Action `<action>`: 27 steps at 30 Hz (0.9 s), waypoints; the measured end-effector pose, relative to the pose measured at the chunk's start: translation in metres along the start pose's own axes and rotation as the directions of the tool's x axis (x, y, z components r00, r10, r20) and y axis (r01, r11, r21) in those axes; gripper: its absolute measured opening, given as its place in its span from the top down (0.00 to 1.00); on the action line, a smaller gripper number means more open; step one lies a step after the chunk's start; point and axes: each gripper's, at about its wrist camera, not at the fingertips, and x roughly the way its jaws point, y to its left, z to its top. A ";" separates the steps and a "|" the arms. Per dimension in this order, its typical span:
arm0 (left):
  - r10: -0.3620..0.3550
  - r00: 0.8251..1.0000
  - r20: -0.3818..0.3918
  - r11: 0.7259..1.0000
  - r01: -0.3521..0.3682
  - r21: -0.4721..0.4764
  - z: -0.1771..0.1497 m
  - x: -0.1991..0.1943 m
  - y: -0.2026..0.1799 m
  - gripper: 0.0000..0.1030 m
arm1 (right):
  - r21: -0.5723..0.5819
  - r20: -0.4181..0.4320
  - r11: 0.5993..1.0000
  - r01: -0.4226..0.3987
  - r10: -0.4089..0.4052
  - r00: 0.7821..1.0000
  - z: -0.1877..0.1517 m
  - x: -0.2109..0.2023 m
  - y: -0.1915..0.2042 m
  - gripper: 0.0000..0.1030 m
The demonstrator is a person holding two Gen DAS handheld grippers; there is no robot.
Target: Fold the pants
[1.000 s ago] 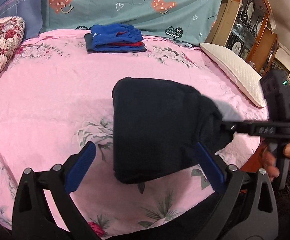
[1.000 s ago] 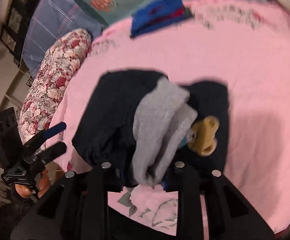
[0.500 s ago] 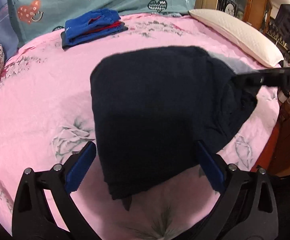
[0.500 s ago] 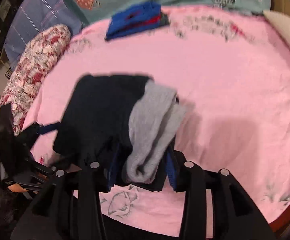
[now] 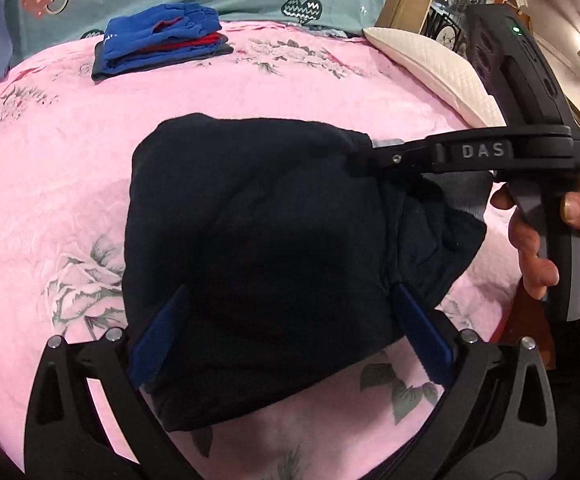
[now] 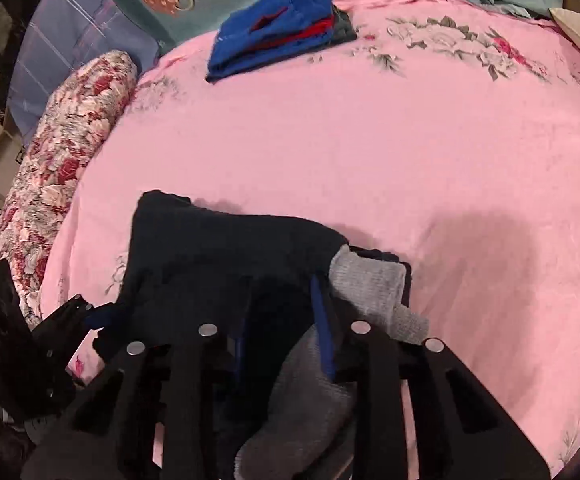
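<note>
Left wrist view: the left gripper (image 5: pixel 290 332), fingers spread wide, straddles folded dark pants (image 5: pixel 274 248) on the pink bedsheet (image 5: pixel 50 168). Right wrist view: the right gripper (image 6: pixel 282 320) pinches the pants' grey waistband (image 6: pixel 369 288).

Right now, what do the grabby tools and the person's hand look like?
Both are black plastic. The left gripper has blue finger pads and silver screws. The right gripper says "DAS" in grey letters, has a green light and a grey trigger. The right hand is bare, with a dark sleeve.
</note>
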 end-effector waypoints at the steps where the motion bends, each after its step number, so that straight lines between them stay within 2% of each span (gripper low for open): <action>1: -0.006 1.000 0.007 1.000 0.007 -0.003 0.002 -0.007 0.001 0.02 | -0.006 0.024 1.000 -0.008 0.008 1.000 0.000 -0.013 0.003 0.67; 4: -0.059 0.995 0.084 0.998 0.059 0.002 0.009 -0.034 -0.004 0.02 | -0.051 0.074 0.998 -0.022 0.026 0.997 -0.004 -0.038 0.013 0.65; 5: -0.066 0.990 0.121 0.998 0.065 0.012 0.012 -0.041 -0.006 0.02 | -0.075 0.079 0.997 -0.004 0.010 0.997 -0.008 -0.046 0.017 0.65; 7: -0.071 0.988 0.137 0.997 0.072 -0.004 0.017 -0.039 -0.004 0.02 | -0.085 0.022 0.996 0.024 -0.022 1.000 -0.021 -0.045 0.016 0.65; 9: -0.027 0.997 0.067 0.998 0.031 -0.050 0.028 -0.007 0.008 0.02 | -0.096 -0.027 0.993 0.068 -0.071 0.997 -0.035 -0.030 0.008 0.64; 10: 0.033 0.999 0.004 0.997 -0.032 -0.076 0.031 0.015 0.017 0.02 | -0.089 -0.035 0.993 0.077 -0.080 0.996 -0.041 -0.022 0.001 0.64; 11: 0.036 0.999 -0.039 0.992 -0.040 -0.117 0.031 0.032 0.028 0.02 | -0.079 -0.022 0.995 0.069 -0.071 0.997 -0.046 -0.019 -0.003 0.64; 14: 0.014 1.000 -0.023 0.991 -0.017 -0.129 0.036 0.021 0.026 0.02 | -0.100 0.032 0.994 0.053 -0.050 0.998 -0.051 -0.041 0.007 0.64; 15: -0.008 1.000 0.002 0.992 0.008 -0.122 0.039 0.013 0.024 0.02 | -0.126 0.054 0.991 0.050 -0.043 0.998 -0.053 -0.051 0.012 0.63; 16: 0.004 1.000 0.022 0.994 -0.001 -0.109 0.041 0.009 0.024 0.02 | -0.150 0.061 0.986 0.066 -0.057 0.997 -0.056 -0.056 0.014 0.63; 17: 0.036 0.999 0.003 0.993 -0.035 -0.113 0.040 0.017 0.029 0.02 | -0.149 0.042 0.985 0.083 -0.078 0.996 -0.057 -0.051 0.012 0.62; 19: 0.021 0.998 -0.062 0.986 -0.032 -0.165 0.033 0.036 0.040 0.02 | -0.120 -0.016 0.989 0.089 -0.091 0.996 -0.060 -0.029 -0.003 0.62; 21: 0.009 0.999 -0.039 0.985 -0.016 -0.174 0.033 0.027 0.039 0.02 | -0.112 0.004 0.991 0.073 -0.073 0.997 -0.059 -0.035 -0.003 0.61; 23: -0.064 0.998 -0.013 0.978 0.060 -0.200 0.033 0.011 0.043 0.02 | -0.104 0.056 0.994 0.015 -0.010 0.998 -0.057 -0.058 0.000 0.53; 24: -0.105 0.994 0.015 0.972 0.106 -0.212 0.031 -0.003 0.046 0.02 | -0.087 0.091 0.996 -0.001 0.009 0.996 -0.055 -0.071 -0.004 0.36; 25: -0.114 0.993 0.034 0.968 0.119 -0.221 0.029 -0.012 0.052 0.02 | -0.069 0.114 0.998 0.001 0.007 0.993 -0.054 -0.079 -0.008 0.16; 26: -0.108 0.993 0.045 0.963 0.116 -0.243 0.025 -0.020 0.062 0.02 | -0.037 0.141 0.999 0.006 -0.001 0.990 -0.054 -0.085 -0.017 0.10; 27: -0.111 0.993 0.041 0.956 0.118 -0.267 0.022 -0.022 0.072 0.02 | -0.004 0.153 1.000 0.013 -0.012 0.988 -0.053 -0.086 -0.029 0.08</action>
